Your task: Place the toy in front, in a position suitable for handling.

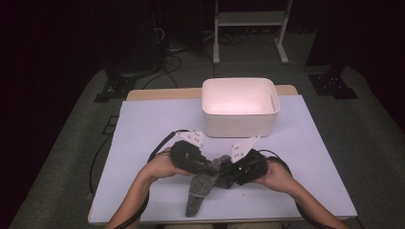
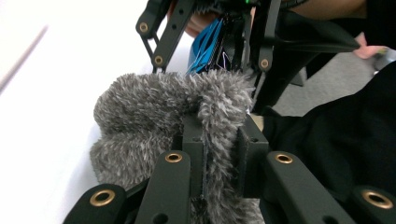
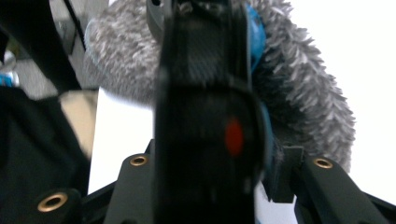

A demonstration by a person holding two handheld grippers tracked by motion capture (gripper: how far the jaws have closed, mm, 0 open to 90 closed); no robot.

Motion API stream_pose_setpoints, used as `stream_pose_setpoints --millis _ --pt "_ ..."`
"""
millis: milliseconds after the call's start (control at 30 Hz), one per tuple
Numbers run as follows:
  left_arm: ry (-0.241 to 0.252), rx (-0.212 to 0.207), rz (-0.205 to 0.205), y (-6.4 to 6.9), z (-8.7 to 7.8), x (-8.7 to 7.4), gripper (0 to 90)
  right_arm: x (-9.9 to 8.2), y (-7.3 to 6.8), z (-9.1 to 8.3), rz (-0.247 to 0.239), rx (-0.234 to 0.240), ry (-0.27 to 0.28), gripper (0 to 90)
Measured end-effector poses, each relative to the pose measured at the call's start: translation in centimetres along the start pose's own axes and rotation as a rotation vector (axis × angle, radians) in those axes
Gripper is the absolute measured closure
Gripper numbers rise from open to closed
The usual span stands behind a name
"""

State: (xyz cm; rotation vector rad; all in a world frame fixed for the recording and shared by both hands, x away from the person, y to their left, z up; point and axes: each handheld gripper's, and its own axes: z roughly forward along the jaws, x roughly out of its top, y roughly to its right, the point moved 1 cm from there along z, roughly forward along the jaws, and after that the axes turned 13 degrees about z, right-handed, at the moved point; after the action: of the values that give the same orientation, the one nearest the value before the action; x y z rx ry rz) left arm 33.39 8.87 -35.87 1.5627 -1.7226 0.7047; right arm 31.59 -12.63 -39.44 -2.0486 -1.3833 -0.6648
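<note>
1. Fuzzy grey sock (image 2: pixel 159 116) sits closest to the lens, bunched near the table's front edge, toe hanging toward me, between both my tongs.
2. Table (image 1: pixel 143 124) next: white, bare around the sock.
3. White bin (image 1: pixel 239 107) at the far side, well apart from the sock.
4. My left gripper (image 2: pixel 219 140): jaws narrow, pinching a fold of the cuff.
5. My right gripper (image 1: pixel 228 172): jaws partly apart, its tips at the cuff against my left tool; can't tell if they bite any fabric.
6. Risk, my guess: plush pile is slippery, so the fold could slide out if I pull; the tools crowd each other and could knock the grip loose.
</note>
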Motion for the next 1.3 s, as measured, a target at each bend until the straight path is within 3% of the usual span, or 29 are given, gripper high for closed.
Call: stream_pose_setpoints --millis 133,200,300,367,433,500,533,667,867,933,1000,1100,1133,1200,1300 --pt "-0.010 0.038 -0.019 0.3 -2.0 -0.5 77.6 1.5 0.2 1.6 0.001 0.039 0.067 55.2" --pt "-0.037 0.044 -0.027 0.4 -2.0 -0.8 77.6 1.8 0.2 2.5 -0.013 0.042 0.060 55.1" --pt "-0.038 0.033 -0.031 0.3 -1.3 -1.2 77.3 1.5 0.2 2.8 -0.017 0.030 0.041 54.7" --pt "-0.108 0.039 -0.020 0.2 0.1 -1.1 77.3 1.0 0.2 2.4 -0.008 0.017 0.039 54.7" --pt "-0.116 0.026 -0.015 0.1 1.0 -1.0 77.0 0.4 0.1 1.9 -0.007 0.006 0.038 55.0" --pt "-0.130 0.030 -0.010 -0.1 1.7 -0.6 77.0 -0.6 0.2 1.2 -0.010 -0.007 0.049 55.1" --pt "-0.161 0.028 0.000 -0.2 2.3 -0.5 77.0 -0.9 0.2 1.0 -0.005 -0.011 0.046 55.1" --pt "-0.182 0.003 0.013 -0.4 3.7 0.1 76.9 -3.0 0.7 0.3 0.015 -0.020 0.034 55.1" --pt "-0.226 -0.026 0.031 -0.9 5.5 1.3 76.6 -5.9 1.3 0.2 0.056 -0.021 0.033 55.0" --pt "-0.228 -0.024 0.025 -1.0 5.4 1.3 76.4 -6.3 1.5 0.0 0.080 -0.012 0.041 54.5" --pt "-0.231 -0.021 0.026 -1.0 5.1 1.2 75.7 -6.9 1.8 -0.2 0.111 -0.013 0.028 46.9" --pt "-0.217 -0.007 0.010 -1.2 4.4 0.8 75.8 -7.8 1.9 0.0 0.133 -0.010 0.024 50.1" --pt "-0.216 -0.002 0.008 -1.2 4.2 0.7 76.1 -7.9 1.9 0.1 0.131 0.003 0.027 55.6" --pt "-0.215 0.003 -0.006 -1.2 3.6 0.5 76.7 -7.9 1.7 0.0 0.097 -0.010 0.032 56.5" --pt "-0.212 0.021 -0.017 -1.0 2.7 0.2 77.7 -7.5 1.6 -0.2 0.052 -0.031 -0.003 56.9"
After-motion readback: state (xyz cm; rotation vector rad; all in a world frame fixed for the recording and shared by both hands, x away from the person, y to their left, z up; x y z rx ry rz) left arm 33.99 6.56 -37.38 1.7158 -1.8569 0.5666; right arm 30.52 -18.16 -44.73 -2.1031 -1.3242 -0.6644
